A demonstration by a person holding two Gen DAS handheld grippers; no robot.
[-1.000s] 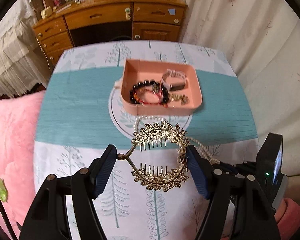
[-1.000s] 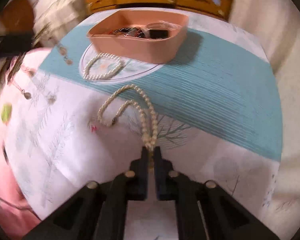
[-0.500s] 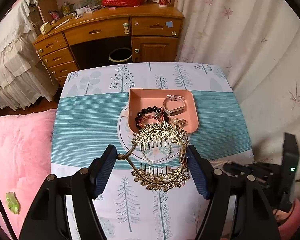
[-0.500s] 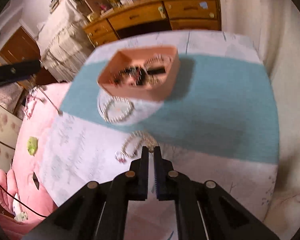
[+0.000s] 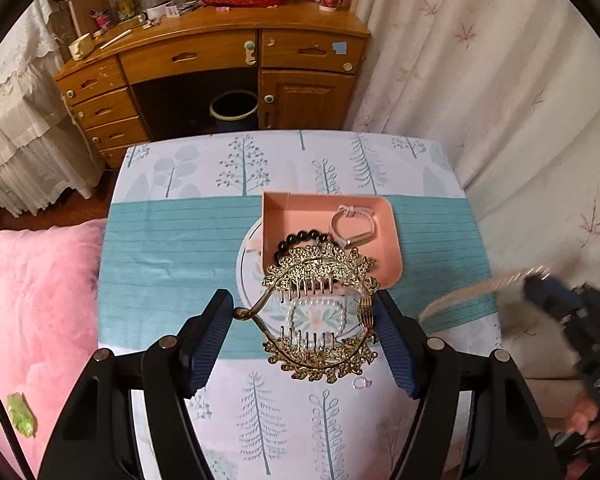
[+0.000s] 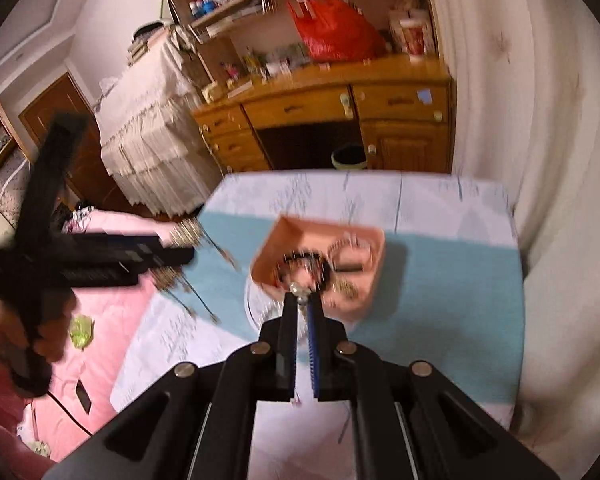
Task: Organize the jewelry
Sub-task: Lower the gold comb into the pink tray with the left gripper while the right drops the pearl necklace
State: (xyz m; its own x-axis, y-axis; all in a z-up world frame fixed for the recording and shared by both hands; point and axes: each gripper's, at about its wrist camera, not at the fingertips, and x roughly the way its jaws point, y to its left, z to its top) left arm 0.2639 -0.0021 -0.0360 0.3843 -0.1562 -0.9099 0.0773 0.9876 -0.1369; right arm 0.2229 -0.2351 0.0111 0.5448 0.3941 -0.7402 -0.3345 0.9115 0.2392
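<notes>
the left gripper (image 5: 304,320) clamps a gold comb (image 5: 320,316) high above the table, pink tray (image 5: 394,240) just ahead and below; the right gripper (image 6: 302,300) pinches a pearl strand (image 6: 300,289), equally close.

Gold filigree hair comb (image 5: 320,316) hanging midair above table; pink tray (image 5: 384,236) holding black bead bracelet (image 5: 300,238) and watch (image 5: 354,224).

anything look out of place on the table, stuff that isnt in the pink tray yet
Yes. A pearl bracelet lies on the tablecloth just in front of the pink tray, and a small ring sits loose nearer the camera. The gold hair comb is clamped in the left gripper, above the table.
</notes>
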